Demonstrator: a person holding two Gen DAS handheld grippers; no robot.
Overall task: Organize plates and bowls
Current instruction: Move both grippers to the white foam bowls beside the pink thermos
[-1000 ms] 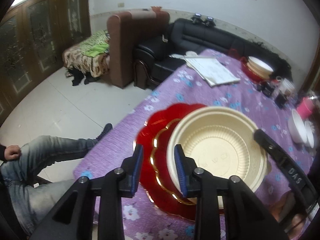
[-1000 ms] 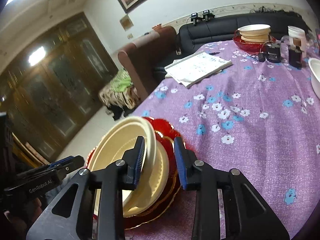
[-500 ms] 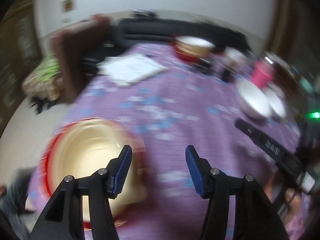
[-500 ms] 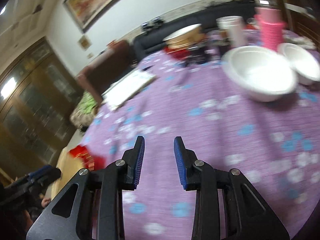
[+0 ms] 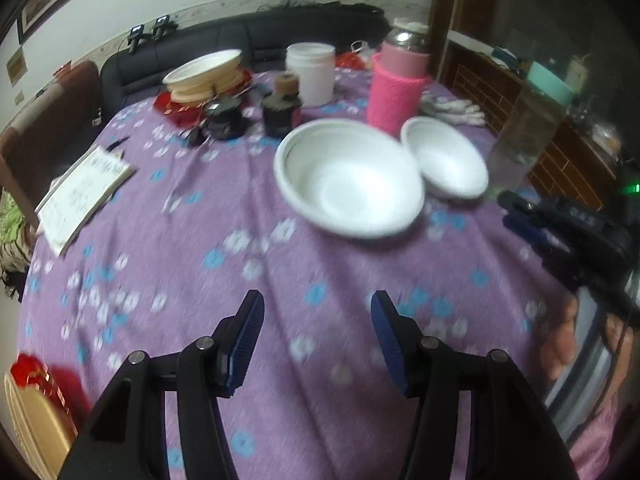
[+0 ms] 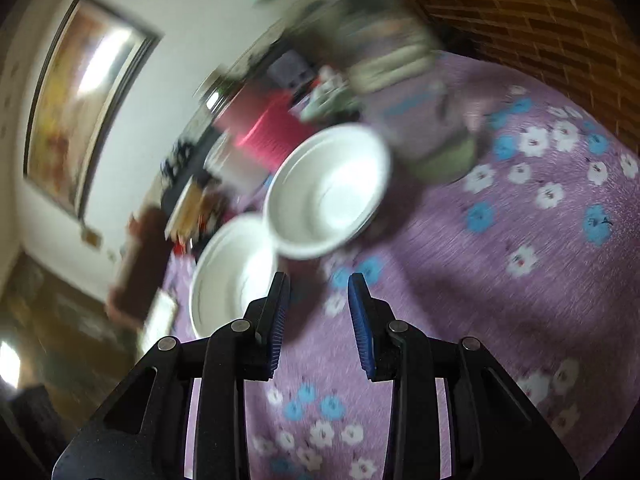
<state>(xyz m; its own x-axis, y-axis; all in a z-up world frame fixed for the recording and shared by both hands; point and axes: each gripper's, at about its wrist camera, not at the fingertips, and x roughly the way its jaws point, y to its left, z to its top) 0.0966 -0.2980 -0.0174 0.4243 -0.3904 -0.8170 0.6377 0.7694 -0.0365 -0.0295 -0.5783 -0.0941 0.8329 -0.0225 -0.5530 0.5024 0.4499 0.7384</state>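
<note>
A large white bowl (image 5: 348,184) and a smaller white bowl (image 5: 444,160) sit side by side on the purple flowered tablecloth (image 5: 240,264). My left gripper (image 5: 316,336) is open and empty, above the cloth in front of the large bowl. My right gripper (image 6: 316,316) is open and empty, tilted, close to the small bowl (image 6: 328,192) and the large bowl (image 6: 228,276); it also shows at the right of the left wrist view (image 5: 560,236). A cream bowl on a red plate (image 5: 36,408) lies at the lower left corner. A stack of cream bowls (image 5: 204,76) stands at the far side.
A pink-sleeved flask (image 5: 400,84), a white tub (image 5: 310,72), dark jars (image 5: 280,108), a clear bottle (image 5: 524,136) and an open booklet (image 5: 84,192) stand on the table. A black sofa (image 5: 248,40) is behind it. A brick-patterned cabinet (image 6: 552,36) is to the right.
Both grippers have left the cream bowl and red plate and swung right toward the white bowls. The left jaws have opened wider. The right gripper has tilted.
</note>
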